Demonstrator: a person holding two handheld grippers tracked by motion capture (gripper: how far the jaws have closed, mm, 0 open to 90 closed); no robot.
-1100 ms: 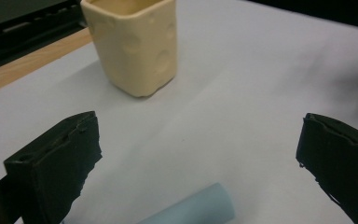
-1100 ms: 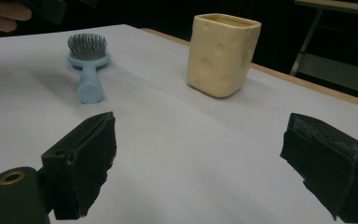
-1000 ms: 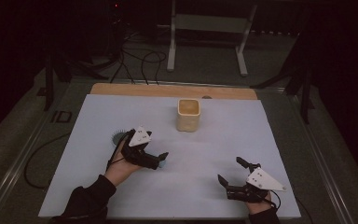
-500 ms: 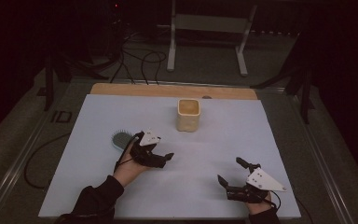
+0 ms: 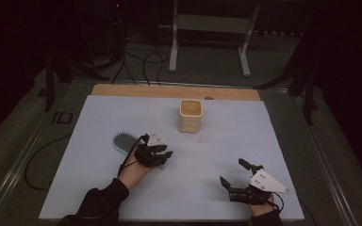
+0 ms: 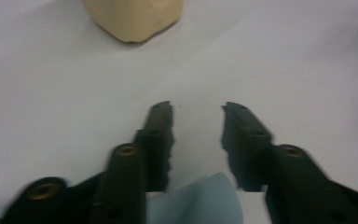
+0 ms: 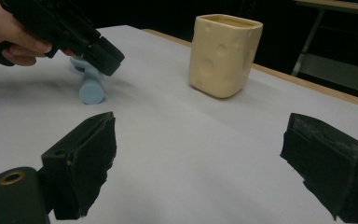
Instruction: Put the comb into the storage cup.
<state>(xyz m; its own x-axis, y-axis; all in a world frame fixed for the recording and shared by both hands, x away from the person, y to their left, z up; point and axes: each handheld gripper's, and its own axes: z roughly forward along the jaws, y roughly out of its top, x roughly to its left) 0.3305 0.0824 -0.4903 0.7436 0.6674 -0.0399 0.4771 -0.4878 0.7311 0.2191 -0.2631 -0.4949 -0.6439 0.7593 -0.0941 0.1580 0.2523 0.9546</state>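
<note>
A hairbrush with a dark bristled head (image 5: 122,141) and a pale blue handle lies left of centre on the white tabletop. My left gripper (image 5: 166,157) sits over that handle. Its jaws have just been closing, and in the left gripper view (image 6: 197,112) the blue handle (image 6: 200,200) fills the gap at their base. The right gripper view shows the handle's round end (image 7: 92,88) sticking out under the left gripper's jaws. My right gripper (image 5: 233,172) rests near the front right edge, wide open (image 7: 200,149) with nothing between its pads.
A cream square cup (image 5: 190,115) stands upright at the back middle of the table, also ahead of both grippers (image 6: 133,18) (image 7: 223,56). A wooden strip (image 5: 169,90) runs along the far edge. Cables and a metal stand lie on the floor beyond.
My left hand has slid right and sunk onto the brush handle, uncovering the brush head, and its jaws have narrowed around the handle. The right gripper has stayed put.
</note>
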